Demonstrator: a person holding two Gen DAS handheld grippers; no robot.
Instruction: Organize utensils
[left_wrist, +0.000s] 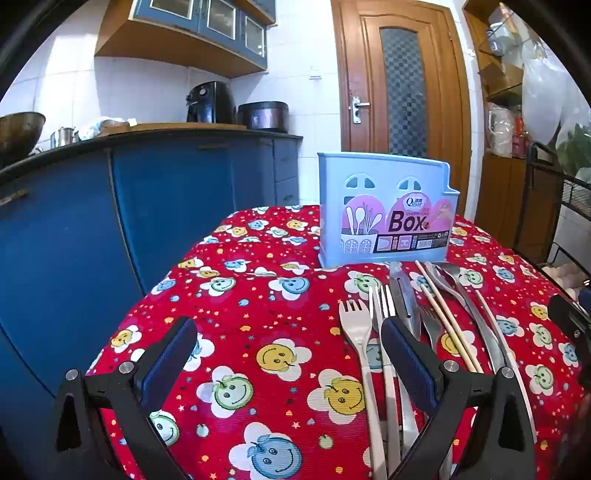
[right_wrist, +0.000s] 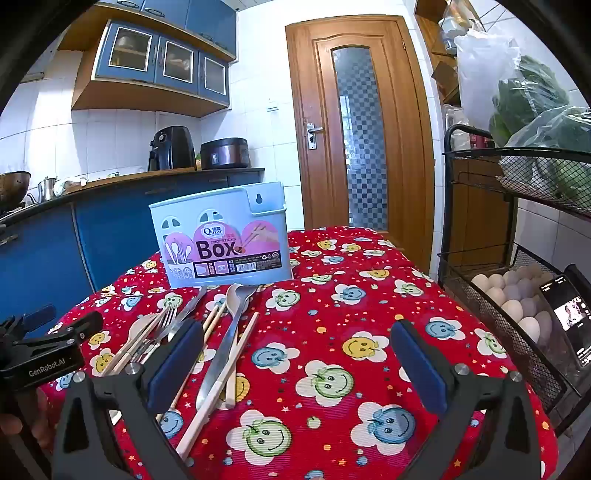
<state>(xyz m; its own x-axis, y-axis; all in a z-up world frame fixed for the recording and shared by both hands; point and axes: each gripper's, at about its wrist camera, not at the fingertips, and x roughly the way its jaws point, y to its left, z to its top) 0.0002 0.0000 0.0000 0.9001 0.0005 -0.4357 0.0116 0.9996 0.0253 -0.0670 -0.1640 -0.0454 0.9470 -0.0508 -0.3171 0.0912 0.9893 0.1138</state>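
A pale blue chopsticks box (left_wrist: 386, 210) (right_wrist: 221, 243) stands upright at the far side of the table. In front of it lies a loose pile of utensils: forks (left_wrist: 356, 332), a knife (left_wrist: 404, 299), spoons (right_wrist: 236, 299) and wooden chopsticks (left_wrist: 443, 314) (right_wrist: 236, 354). My left gripper (left_wrist: 290, 338) hovers open over bare cloth, its right finger (left_wrist: 410, 358) above the fork handles. My right gripper (right_wrist: 297, 345) is open too, with nothing between its fingers; its left finger (right_wrist: 177, 358) is beside the pile. The left gripper's body (right_wrist: 48, 343) shows at the right wrist view's left edge.
A red smiley-flower cloth (left_wrist: 258, 332) covers the table. Blue kitchen cabinets (left_wrist: 147, 206) stand to the left, a wooden door (right_wrist: 362, 129) behind. To the right a black wire rack (right_wrist: 517, 306) holds eggs (right_wrist: 517, 295) and bagged greens, with a phone (right_wrist: 569, 314) leaning on it.
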